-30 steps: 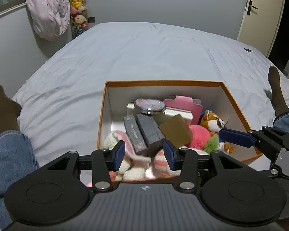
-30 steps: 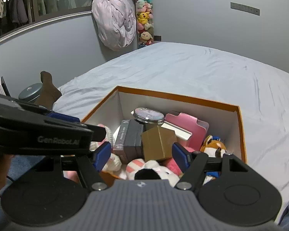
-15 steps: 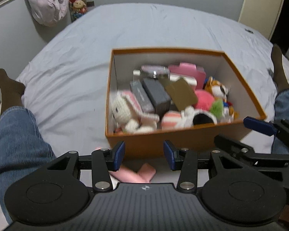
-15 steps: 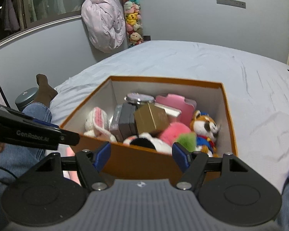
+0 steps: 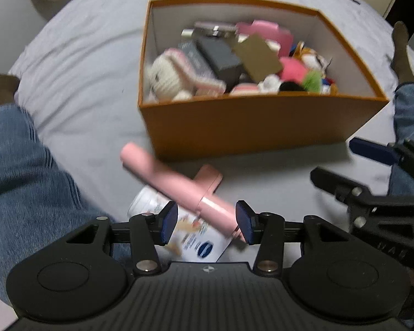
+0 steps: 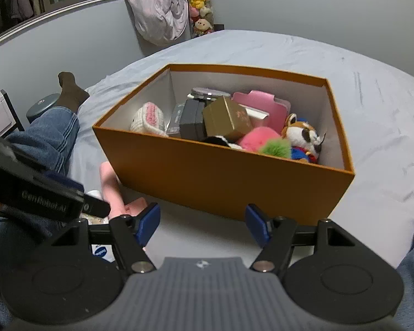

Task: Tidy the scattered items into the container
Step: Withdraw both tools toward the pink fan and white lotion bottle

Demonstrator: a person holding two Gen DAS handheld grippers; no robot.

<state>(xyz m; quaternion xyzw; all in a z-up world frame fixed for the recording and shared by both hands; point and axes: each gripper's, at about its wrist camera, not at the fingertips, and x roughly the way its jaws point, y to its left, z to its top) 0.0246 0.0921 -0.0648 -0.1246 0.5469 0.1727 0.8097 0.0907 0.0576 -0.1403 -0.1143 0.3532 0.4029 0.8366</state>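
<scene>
An orange box [image 5: 248, 127] stands on the grey bed, filled with plush toys, small grey and gold boxes and a pink case. In front of its near wall lie a pink handheld tool [image 5: 162, 176] and, under it, a white bottle [image 5: 151, 201]. My left gripper [image 5: 207, 222] hovers over both; its jaws are opening, the pink tool's end shows between them, and the pads are clear of it. My right gripper [image 6: 204, 224] is open and empty before the box wall [image 6: 220, 182]. The pink tool [image 6: 110, 184] shows at its left.
A person's legs in jeans [image 5: 22, 171] and dark socks [image 5: 400, 52] lie on either side of the box. The grey sheet [image 6: 386, 138] spreads around it. A pink bundle [image 6: 157, 8] and a column of plush toys [image 6: 200, 5] stand by the far wall.
Both grippers have drawn back from above the box and sunk toward the bed in front of it. The left one tilted down, bringing the pink tool and white bottle into view.
</scene>
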